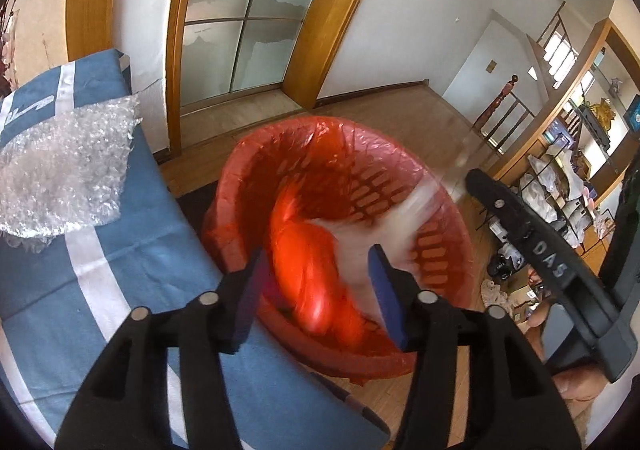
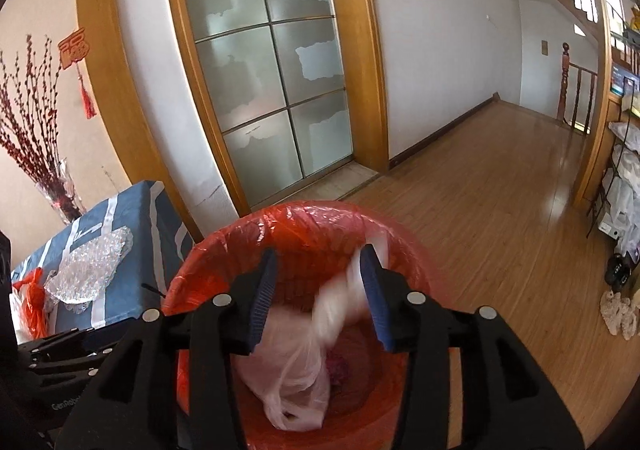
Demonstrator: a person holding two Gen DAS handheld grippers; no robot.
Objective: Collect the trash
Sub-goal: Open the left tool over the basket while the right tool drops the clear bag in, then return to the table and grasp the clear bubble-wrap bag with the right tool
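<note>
Fingers (image 2: 370, 282) parted over red bin's rim (image 2: 320, 210) — floor (image 2: 500, 210) beyond open.

A frosted glass door (image 2: 264, 74) in a wooden frame stands at twelve o'clock against white walls (image 2: 436, 50). Glossy wooden flooring (image 2: 488, 210) catches daylight toward two o'clock, where a stair railing (image 2: 576, 94) stands; cluttered shelves (image 1: 560, 170) sit at three o'clock.

Surface (image 1: 132, 226), blue cloth w/ white stripes: bubble wrap (image 1: 60, 174) at 10 o'clock. Wood floor (image 2: 500, 210): red bin (image 2: 304, 226) beside surface.
</note>
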